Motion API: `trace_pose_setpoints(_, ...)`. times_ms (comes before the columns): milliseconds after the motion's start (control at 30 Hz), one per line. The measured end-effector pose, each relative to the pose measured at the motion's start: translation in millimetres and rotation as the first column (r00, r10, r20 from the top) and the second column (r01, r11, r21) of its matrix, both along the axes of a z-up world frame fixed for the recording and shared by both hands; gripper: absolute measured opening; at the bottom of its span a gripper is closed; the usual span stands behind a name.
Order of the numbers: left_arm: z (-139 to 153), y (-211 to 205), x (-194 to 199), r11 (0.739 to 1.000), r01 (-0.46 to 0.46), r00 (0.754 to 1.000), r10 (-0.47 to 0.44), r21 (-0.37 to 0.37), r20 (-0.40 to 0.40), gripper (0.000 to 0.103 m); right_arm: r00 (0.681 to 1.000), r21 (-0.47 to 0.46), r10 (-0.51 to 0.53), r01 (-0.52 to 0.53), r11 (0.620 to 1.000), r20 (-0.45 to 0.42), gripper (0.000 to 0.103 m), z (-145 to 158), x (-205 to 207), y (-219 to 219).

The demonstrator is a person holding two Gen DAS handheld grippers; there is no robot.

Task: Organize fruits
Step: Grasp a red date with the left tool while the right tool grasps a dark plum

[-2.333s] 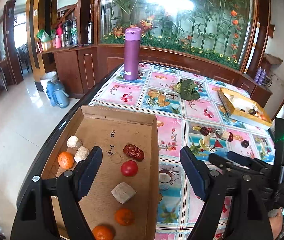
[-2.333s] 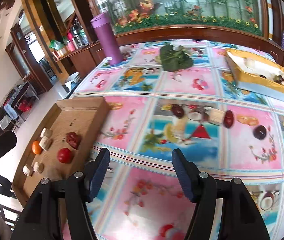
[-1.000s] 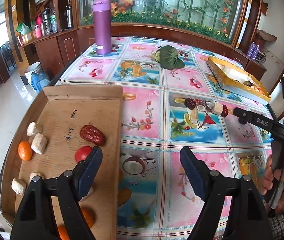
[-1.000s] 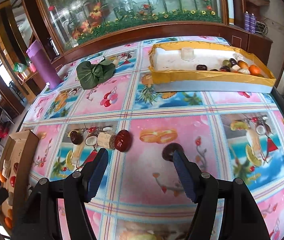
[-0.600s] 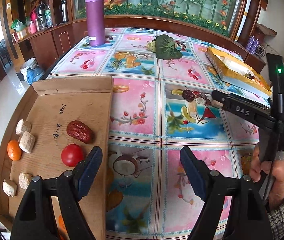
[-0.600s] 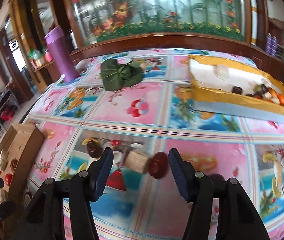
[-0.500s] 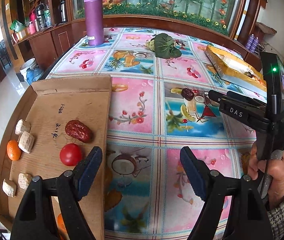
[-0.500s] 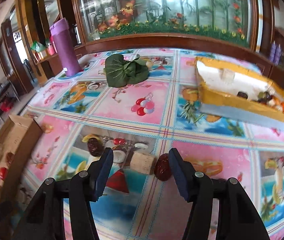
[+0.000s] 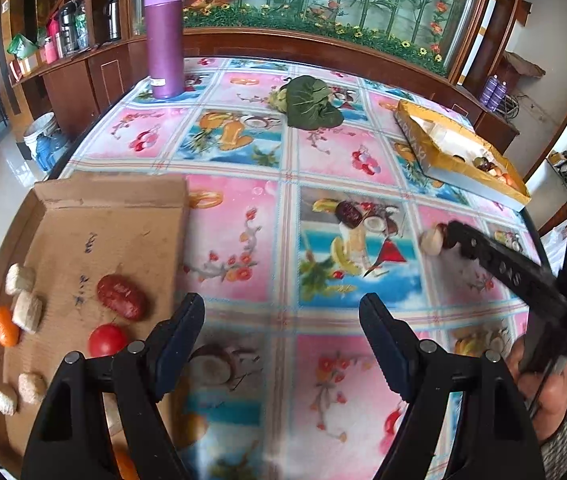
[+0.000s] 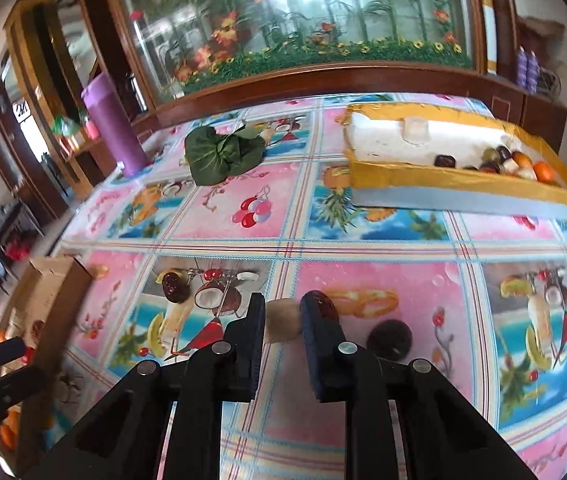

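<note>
Jaws of the right gripper [image 10: 282, 322] are pinched on a pale beige, cork-like cylindrical piece [image 10: 281, 321] resting on the fruit-patterned pink and blue tablecloth [image 10: 383, 240]; a dark red date [image 10: 325, 305] lies just beyond the right-hand finger, and a dark round fruit [image 10: 389, 338] sits near on that same side. Another dark red date [image 10: 173, 286] lies apart on the cloth over a printed coconut drink. Jaws of the left gripper [image 9: 281, 330] stand spread wide with nothing between them, above the cloth beside a flat brown cardboard tray [image 9: 131, 232]. On this tray lie a wrinkled red date [image 9: 121, 297], a red cherry tomato [image 9: 106, 340], a small orange [image 9: 4, 326] and several beige blocks [image 9: 26, 312]. A yellow-rimmed white foam box [image 10: 459, 178] holding mixed fruit stands at the far right, with a purple flask [image 9: 163, 36] and a green leafy bundle [image 9: 309, 102] beyond.
</note>
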State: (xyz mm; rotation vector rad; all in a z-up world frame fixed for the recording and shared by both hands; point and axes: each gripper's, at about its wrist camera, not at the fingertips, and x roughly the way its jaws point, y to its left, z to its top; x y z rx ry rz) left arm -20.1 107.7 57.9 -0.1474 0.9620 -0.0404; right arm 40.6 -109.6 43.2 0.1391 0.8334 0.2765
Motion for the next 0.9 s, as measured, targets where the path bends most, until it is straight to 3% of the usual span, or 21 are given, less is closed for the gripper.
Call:
trace_pose_setpoints(267, -22.3, -24.2, 69.8, 0.998, 0.027, 0.996, -0.031, -0.056, -0.082, 0.079, 0.995, 0.205, -0.08, 0.091, 0.974, -0.062, 0.022, -8.3, 1.9, -51.3)
trace_pose_setpoints(400, -38.7, -37.6, 95.8, 0.998, 0.04, 0.994, -0.044, -0.037, -0.103, 0.079, 0.992, 0.22, -0.099, 0.113, 0.969, -0.073, 0.05, -7.9, 3.8, -58.5)
trace_pose_setpoints(433, -42.8, -41.4, 100.6, 0.998, 0.053, 0.992, -0.056, -0.032, -0.11, 0.078, 0.992, 0.218, -0.099, 0.113, 0.969, -0.072, 0.052, -7.1, 3.5, -59.1)
trace_pose_setpoints(500, -50.8, -48.5, 106.8, 0.997, 0.074, 0.989, -0.075, -0.009, -0.124, 0.07, 0.993, 0.205, -0.085, 0.1, 0.974, -0.082, 0.052, -6.8, 3.4, -56.6)
trace_pose_setpoints(533, -49.7, -52.4, 107.1, 0.996, 0.083, 0.992, -0.08, 0.027, -0.103, 0.062, 0.993, 0.2, -0.083, 0.099, 0.975, -0.087, 0.052, -7.0, 3.1, -56.1)
trace_pose_setpoints(567, -49.9, -56.3, 107.9, 0.994, 0.104, 0.99, -0.1, 0.039, -0.097, 0.048, 0.993, 0.2, -0.077, 0.094, 0.975, -0.091, 0.052, -7.1, 2.7, -54.9)
trace_pose_setpoints(667, -50.0, -61.4, 107.5, 0.988, 0.123, 0.99, -0.115, 0.09, -0.083, 0.03, 0.996, 0.177, -0.04, 0.055, 0.983, -0.085, 0.052, -5.1, -2.1, -47.9)
trace_pose_setpoints(733, -50.3, -61.4, 106.4, 0.986, 0.124, 0.99, -0.116, 0.11, -0.074, 0.024, 0.997, 0.12, -0.014, 0.023, 0.993, -0.074, 0.052, -4.2, -6.6, -35.8)
trace_pose_setpoints(900, -49.2, -57.4, 103.5, 0.989, 0.121, 0.991, -0.115, 0.083, -0.072, 0.024, 0.999, -0.073, -0.005, 0.002, 0.997, -0.034, 0.052, -7.3, -15.9, -10.4)
